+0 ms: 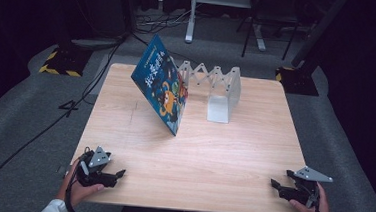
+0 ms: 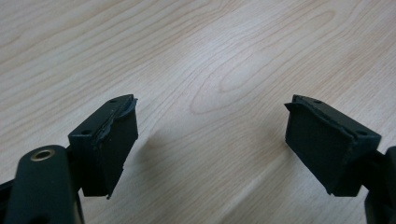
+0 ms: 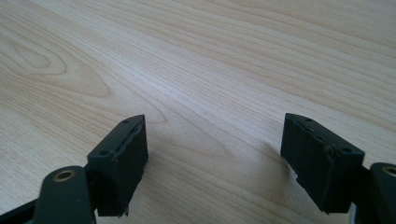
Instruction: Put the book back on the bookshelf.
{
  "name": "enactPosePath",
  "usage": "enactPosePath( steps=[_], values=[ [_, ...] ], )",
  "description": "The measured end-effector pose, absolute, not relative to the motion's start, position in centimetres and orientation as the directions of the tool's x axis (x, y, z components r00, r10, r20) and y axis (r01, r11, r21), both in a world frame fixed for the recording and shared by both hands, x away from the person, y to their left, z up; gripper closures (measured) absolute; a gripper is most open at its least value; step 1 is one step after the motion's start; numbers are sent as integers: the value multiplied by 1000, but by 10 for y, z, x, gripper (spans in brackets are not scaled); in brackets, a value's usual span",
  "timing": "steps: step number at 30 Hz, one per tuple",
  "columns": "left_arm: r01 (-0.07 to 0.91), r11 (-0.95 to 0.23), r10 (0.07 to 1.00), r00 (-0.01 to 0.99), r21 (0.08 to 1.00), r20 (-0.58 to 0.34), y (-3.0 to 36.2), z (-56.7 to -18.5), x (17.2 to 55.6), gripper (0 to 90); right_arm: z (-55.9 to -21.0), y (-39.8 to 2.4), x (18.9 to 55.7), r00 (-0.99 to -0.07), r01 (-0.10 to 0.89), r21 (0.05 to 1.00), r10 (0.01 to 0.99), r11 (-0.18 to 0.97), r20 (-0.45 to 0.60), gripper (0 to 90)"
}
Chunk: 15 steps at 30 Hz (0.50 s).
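A blue picture book [image 1: 161,84] stands tilted on the wooden table [image 1: 193,151], leaning against a white folding bookstand [image 1: 217,90] at the back. My left gripper [image 1: 116,175] rests low over the table's front left corner, held by a hand. In the left gripper view the left gripper [image 2: 210,135] stands open over bare wood. My right gripper [image 1: 274,185] sits at the front right corner, its jaws pointing left. In the right gripper view the right gripper [image 3: 215,149] is open too, with nothing between its pads.
Around the table lies grey carpet with black cables [image 1: 33,135] at the left. A yellow-and-black striped base [image 1: 61,62] and a white stand leg [image 1: 191,21] sit beyond the far edge. Bare tabletop stretches between the book and both grippers.
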<state>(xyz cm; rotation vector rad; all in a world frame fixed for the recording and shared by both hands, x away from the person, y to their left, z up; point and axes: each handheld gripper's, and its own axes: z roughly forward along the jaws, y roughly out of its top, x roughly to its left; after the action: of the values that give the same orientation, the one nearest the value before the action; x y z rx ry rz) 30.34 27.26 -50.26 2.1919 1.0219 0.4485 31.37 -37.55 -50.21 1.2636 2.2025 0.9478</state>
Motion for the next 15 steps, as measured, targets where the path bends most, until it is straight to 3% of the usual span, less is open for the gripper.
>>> enactPosePath(
  steps=[5,15],
  values=[
    [582,-421,800,600,696,-18,278,-505,304,192,-504,-378,313,-480,586,742,877,325,-6,216],
    [581,-425,800,600,694,-12,279,-505,302,189,-505,-378,314,-472,586,744,881,319,-6,213]
  ],
)
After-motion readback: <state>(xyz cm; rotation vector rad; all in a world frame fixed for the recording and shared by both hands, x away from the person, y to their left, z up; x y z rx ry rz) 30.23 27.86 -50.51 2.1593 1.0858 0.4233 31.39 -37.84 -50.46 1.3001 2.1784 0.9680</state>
